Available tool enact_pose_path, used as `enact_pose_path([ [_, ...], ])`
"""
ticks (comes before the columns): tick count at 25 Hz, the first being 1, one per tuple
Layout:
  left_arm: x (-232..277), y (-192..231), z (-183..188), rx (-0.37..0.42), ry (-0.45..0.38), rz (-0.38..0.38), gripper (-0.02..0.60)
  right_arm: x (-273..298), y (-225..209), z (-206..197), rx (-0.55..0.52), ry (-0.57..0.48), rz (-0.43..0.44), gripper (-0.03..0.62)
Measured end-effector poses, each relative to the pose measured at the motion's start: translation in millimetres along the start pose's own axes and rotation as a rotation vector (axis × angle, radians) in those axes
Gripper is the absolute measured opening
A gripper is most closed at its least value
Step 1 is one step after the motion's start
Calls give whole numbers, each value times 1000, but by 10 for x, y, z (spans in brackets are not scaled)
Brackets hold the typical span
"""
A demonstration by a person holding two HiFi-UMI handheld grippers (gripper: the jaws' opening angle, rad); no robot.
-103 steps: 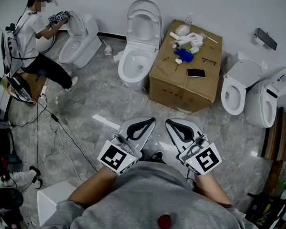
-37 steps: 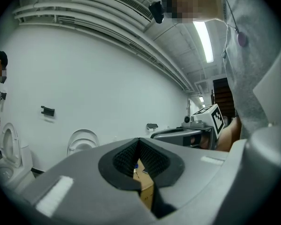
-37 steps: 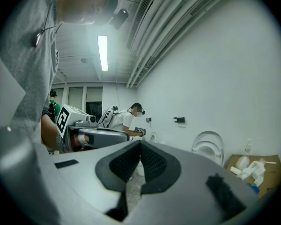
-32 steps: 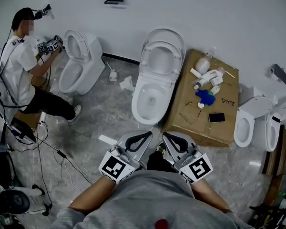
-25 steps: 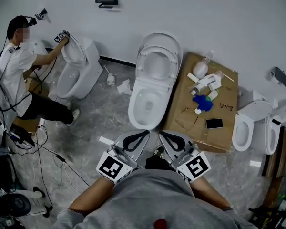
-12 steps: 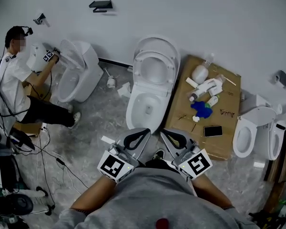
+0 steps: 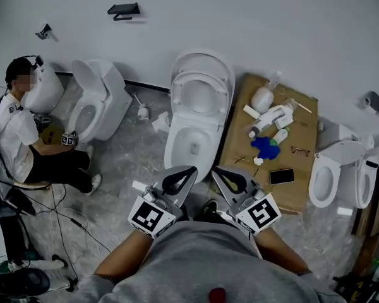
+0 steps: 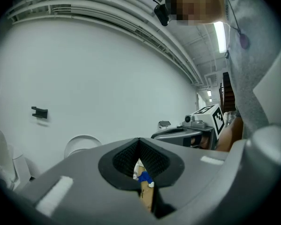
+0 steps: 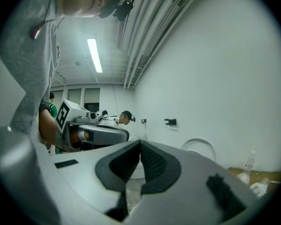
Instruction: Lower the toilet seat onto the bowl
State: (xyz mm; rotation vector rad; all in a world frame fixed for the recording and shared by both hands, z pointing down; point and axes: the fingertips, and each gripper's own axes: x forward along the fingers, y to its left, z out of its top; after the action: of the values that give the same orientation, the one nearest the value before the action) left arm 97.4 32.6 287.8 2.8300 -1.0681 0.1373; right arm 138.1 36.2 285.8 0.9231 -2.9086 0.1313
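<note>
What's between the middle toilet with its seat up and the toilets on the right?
A cardboard box, plain in the head view. On it lie white bottles, a blue object and a phone.

No legible text. The cardboard box (image 7: 297,169) has dark print — too small to read. Left gripper (image 7: 191,169) and right gripper (image 7: 216,170) carry square markers only.

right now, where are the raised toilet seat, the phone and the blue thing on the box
toilet seat (image 7: 202,76), head view, top of the ring
phone (image 7: 282,176), head view, middle of its screen
blue thing (image 7: 264,147), head view, its middle
</note>
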Motion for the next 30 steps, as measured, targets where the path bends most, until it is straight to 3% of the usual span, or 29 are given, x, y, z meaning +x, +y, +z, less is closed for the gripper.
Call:
enact_pose_path([
  [5,130,367,-34,4,-4,-58,9,287,-205,-47,5,24,-63,14],
  [16,461,1460,-106,-10,33,-270,9,1275,-857,-147,28,119,-263,15],
  [21,575,1960,-182,-5,80,-320,8,1706,-1119,-244,27,169,-322,15],
  [30,830,2459,-259,39,29,-397,9,2189,-1595,-538,-26,331,-383,15],
])
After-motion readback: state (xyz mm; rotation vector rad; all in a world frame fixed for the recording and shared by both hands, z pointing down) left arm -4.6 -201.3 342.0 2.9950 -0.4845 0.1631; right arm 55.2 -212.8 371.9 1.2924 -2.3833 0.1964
